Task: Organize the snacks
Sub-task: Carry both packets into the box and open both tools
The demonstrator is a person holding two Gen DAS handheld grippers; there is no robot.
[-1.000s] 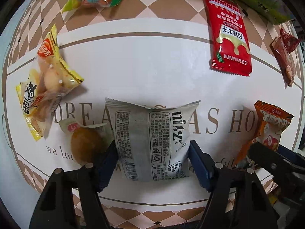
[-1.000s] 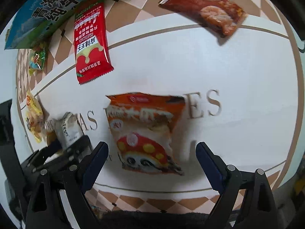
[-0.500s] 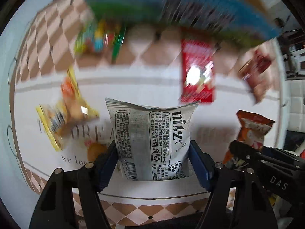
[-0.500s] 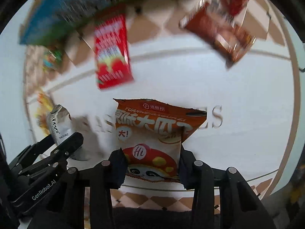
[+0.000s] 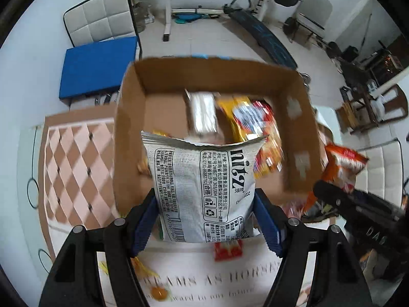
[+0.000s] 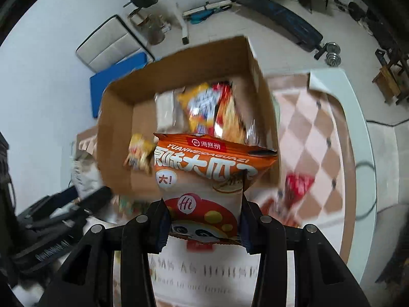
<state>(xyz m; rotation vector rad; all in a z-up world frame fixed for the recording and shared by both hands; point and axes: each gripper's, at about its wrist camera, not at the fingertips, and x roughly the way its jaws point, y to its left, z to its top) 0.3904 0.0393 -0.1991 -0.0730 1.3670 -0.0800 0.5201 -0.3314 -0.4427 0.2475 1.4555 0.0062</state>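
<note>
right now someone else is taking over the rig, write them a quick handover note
Left gripper: shut on the grey packet, held up in front of the cardboard box.
Right gripper: shut on the orange seed packet, also facing the box.
Done: several snacks already lie in the box.
Left: drop both packets in, then collect what remains on the table, including a red packet and a yellow-wrapped snack.

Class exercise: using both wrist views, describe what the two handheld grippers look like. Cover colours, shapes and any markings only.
The left gripper and right gripper look alike: black angular frames with cut-out openings and silver round bolts, carrying blue ribbed pads on the jaws. White lettering marks their bodies, "DAS" being readable on the right one seen from the left wrist view. No cables or sleeves are visible.
</note>
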